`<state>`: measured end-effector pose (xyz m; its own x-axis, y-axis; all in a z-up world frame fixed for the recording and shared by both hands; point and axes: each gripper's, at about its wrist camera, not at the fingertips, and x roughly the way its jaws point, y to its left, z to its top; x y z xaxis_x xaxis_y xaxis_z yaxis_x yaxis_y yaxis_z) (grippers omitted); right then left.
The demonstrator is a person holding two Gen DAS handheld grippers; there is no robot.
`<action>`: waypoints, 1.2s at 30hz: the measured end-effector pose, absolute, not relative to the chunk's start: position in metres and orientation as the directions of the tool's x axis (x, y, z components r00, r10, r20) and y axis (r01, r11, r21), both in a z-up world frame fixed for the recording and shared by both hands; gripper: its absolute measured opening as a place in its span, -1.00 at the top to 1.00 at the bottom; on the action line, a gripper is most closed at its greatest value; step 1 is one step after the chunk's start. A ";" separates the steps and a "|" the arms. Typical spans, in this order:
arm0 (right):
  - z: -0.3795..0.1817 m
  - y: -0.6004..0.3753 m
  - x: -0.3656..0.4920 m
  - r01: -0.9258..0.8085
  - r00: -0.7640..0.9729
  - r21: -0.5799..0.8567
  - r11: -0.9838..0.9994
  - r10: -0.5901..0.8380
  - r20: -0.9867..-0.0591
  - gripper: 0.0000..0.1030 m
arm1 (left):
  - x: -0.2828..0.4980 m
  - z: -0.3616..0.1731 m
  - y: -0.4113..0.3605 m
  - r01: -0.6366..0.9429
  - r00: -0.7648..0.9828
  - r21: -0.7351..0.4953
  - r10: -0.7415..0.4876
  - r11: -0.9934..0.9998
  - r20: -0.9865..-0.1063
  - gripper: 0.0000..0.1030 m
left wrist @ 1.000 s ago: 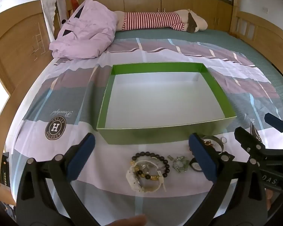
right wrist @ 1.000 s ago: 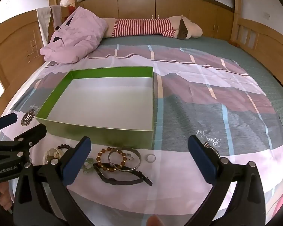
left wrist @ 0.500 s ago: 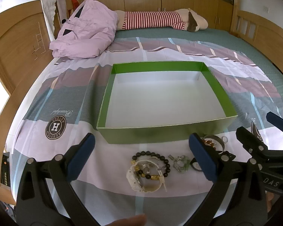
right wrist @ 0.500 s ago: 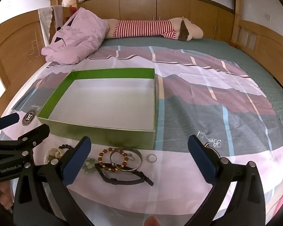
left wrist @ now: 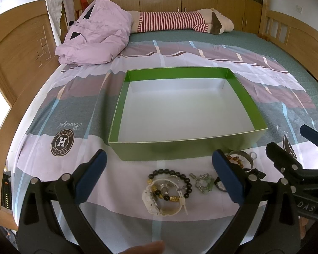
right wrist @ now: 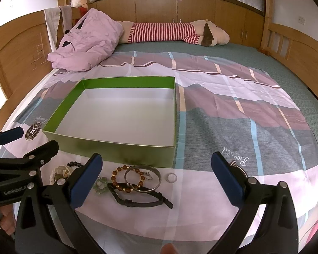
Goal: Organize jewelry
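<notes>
An empty green box point(left wrist: 180, 147) with a white floor lies on the bed; it also shows in the right wrist view point(right wrist: 116, 149). Jewelry lies in front of it: a black bead bracelet point(left wrist: 185, 180), a white watch point(left wrist: 150, 203), a green piece point(left wrist: 204, 183), an amber bead bracelet point(right wrist: 118, 172), a silver bangle point(right wrist: 158, 174), a small ring point(right wrist: 172, 177) and a black watch point(right wrist: 142, 200). My left gripper point(left wrist: 159, 178) is open above the black beads. My right gripper point(right wrist: 155, 178) is open above the bangle. Both are empty.
A pink quilt point(left wrist: 95, 40) and a striped plush toy point(left wrist: 176, 21) lie at the far end of the bed. Wooden bed rails point(left wrist: 17, 53) run along both sides. The bed's front edge is just below the jewelry.
Both views have shifted slightly; the box and jewelry sit a little lower and closer. Nothing has been picked up and both grippers stay open.
</notes>
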<state>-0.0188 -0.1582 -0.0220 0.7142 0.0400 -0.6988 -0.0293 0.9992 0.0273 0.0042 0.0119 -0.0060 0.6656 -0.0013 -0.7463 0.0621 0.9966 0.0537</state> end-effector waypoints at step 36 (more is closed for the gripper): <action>-0.027 -0.160 -0.016 -0.064 0.702 0.044 0.997 0.076 -0.708 -0.97 | 0.022 -0.020 0.039 0.130 0.540 -0.052 -0.115 0.990 -0.834 -0.92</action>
